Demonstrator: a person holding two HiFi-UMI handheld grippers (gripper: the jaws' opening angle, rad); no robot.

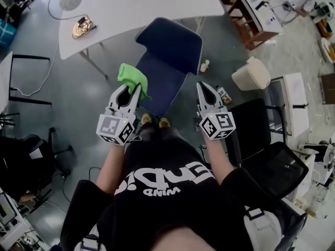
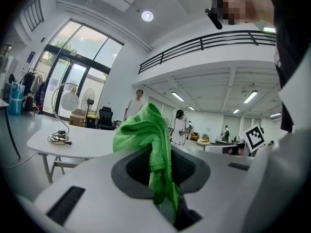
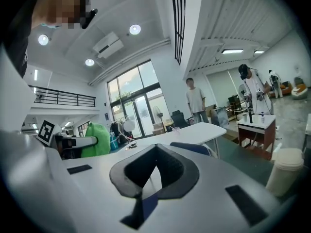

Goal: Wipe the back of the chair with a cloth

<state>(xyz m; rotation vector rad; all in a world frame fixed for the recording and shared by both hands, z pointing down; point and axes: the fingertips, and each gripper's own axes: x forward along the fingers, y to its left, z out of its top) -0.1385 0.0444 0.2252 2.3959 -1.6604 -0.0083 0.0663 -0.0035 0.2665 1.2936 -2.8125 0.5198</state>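
We're standing right behind the navy chair (image 1: 159, 82), its back facing us and its seat tucked towards the white table (image 1: 131, 9), and we're judging this job as barely under way. The green cloth (image 1: 131, 76) is already in hand, so the pick-up is done. We're not seeing it pressed against the upholstery, though. From the head view it's hovering by the left edge of the chair back, and whether it's touching we can't tell. The fabric is giving no sign of being wiped or not, so we're treating the whole back as left to do, right across to the far side.

Now the tools. The left gripper (image 1: 129, 89) is clamping that cloth. In the left gripper view we're watching the jaws pinching a fold of it, with a bunched wad sticking up beyond the tips and a tail hanging down between them. The grip is looking secure, the jaws nearly closed with only the cloth's thickness between them. That camera is looking out level across the room rather than at the chair, so we're guessing the cloth needs bringing down onto the back.

The right gripper (image 1: 205, 90) is carrying nothing. In the right gripper view its jaws are meeting at the tips, clenched on air. It's hanging beside the chair's right edge, apart from it as far as we can see.
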